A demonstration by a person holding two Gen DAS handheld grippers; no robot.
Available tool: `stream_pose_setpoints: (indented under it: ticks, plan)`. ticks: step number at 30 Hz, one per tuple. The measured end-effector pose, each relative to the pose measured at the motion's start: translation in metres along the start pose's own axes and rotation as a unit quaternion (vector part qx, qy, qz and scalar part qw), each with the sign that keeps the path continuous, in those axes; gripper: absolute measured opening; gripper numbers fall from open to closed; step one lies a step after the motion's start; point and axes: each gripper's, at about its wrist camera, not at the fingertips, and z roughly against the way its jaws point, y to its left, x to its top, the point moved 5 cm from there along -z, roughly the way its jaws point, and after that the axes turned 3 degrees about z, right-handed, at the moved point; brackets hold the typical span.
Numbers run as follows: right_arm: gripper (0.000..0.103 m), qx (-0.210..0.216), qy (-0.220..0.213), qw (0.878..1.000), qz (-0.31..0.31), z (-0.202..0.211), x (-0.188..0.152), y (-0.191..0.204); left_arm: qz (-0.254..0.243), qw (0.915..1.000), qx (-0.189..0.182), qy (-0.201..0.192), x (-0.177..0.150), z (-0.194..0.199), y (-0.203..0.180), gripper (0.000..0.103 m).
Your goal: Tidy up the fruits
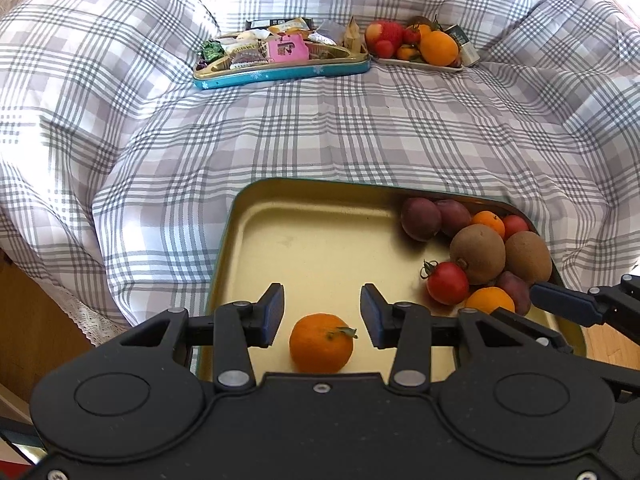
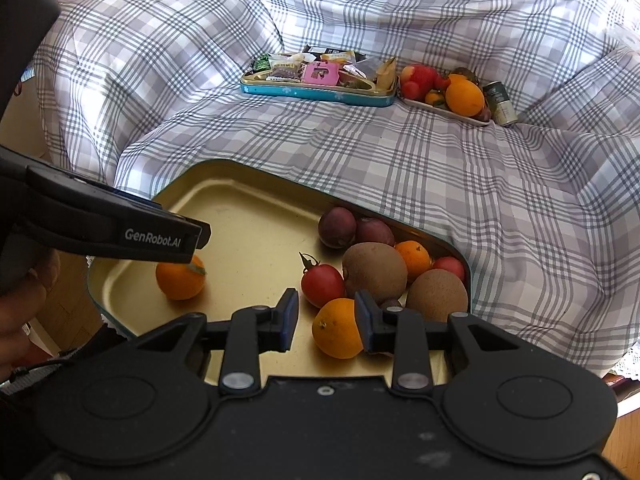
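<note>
A gold tin tray (image 1: 304, 232) lies on the checked cloth, also in the right wrist view (image 2: 248, 216). A mandarin (image 1: 321, 343) lies loose at its near left, below my open left gripper (image 1: 322, 312); it also shows in the right wrist view (image 2: 181, 280). Fruits cluster at the tray's right: two kiwis (image 1: 478, 253), a tomato (image 1: 447, 282), passion fruits (image 1: 421, 218) and small oranges. My right gripper (image 2: 326, 316) is open above an orange (image 2: 337, 328) in that cluster, not touching it.
At the back, a blue tin (image 1: 280, 68) holds snacks and sweets. A white plate (image 1: 416, 62) beside it holds an orange, red fruits and small fruits, with a can (image 2: 500, 104) next to it. Wooden floor shows at the left.
</note>
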Motion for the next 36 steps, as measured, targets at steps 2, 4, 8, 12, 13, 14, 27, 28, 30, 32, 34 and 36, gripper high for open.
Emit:
stream_pose_setpoints:
  ticks: [2, 4, 8, 12, 13, 14, 27, 28, 30, 32, 34, 36]
  plan:
    - [0.034, -0.001, 0.000, 1.000, -0.002, 0.000, 0.000, -0.001, 0.001, 1.0000, -0.001, 0.001, 0.000, 0.000, 0.000, 0.051]
    - [0.034, -0.002, 0.001, 1.000, -0.006, 0.000, -0.001, -0.002, -0.001, 1.0000, -0.001, 0.000, 0.000, 0.001, 0.000, 0.051]
    - [0.034, -0.007, 0.007, 1.000, -0.015, -0.002, -0.002, -0.005, -0.006, 1.0000, 0.002, 0.001, -0.002, 0.001, -0.002, 0.051]
    - [0.034, -0.014, 0.015, 0.999, -0.028, -0.004, -0.004, -0.009, -0.016, 0.9998, 0.001, 0.008, -0.004, 0.000, -0.005, 0.051]
    - [0.034, -0.016, 0.017, 0.999, -0.032, -0.004, -0.004, -0.010, -0.019, 0.9998, 0.000, 0.009, -0.004, 0.000, -0.006, 0.051]
    - [0.034, -0.019, 0.020, 0.999, -0.035, -0.005, -0.005, -0.011, -0.022, 0.9997, 0.000, 0.010, -0.005, 0.000, -0.007, 0.051]
    - [0.044, -0.043, 0.041, 0.995, -0.082, -0.010, -0.010, -0.025, -0.051, 0.9981, -0.013, 0.031, -0.012, 0.000, -0.022, 0.051]
    - [0.044, -0.044, 0.042, 0.995, -0.085, -0.009, -0.011, -0.026, -0.052, 0.9980, -0.015, 0.033, -0.013, 0.000, -0.022, 0.051]
    - [0.045, -0.044, 0.044, 0.994, -0.093, -0.009, -0.012, -0.028, -0.052, 0.9978, -0.018, 0.038, -0.014, 0.000, -0.023, 0.051]
    - [0.046, -0.047, 0.047, 0.993, -0.100, -0.010, -0.014, -0.029, -0.052, 0.9976, -0.020, 0.041, -0.015, -0.001, -0.024, 0.051]
    - [0.046, -0.049, 0.049, 0.992, -0.104, -0.010, -0.015, -0.030, -0.052, 0.9973, -0.024, 0.045, -0.016, -0.001, -0.024, 0.051]
    - [0.047, -0.050, 0.051, 0.992, -0.106, -0.010, -0.015, -0.030, -0.052, 0.9972, -0.027, 0.047, -0.016, -0.001, -0.025, 0.051]
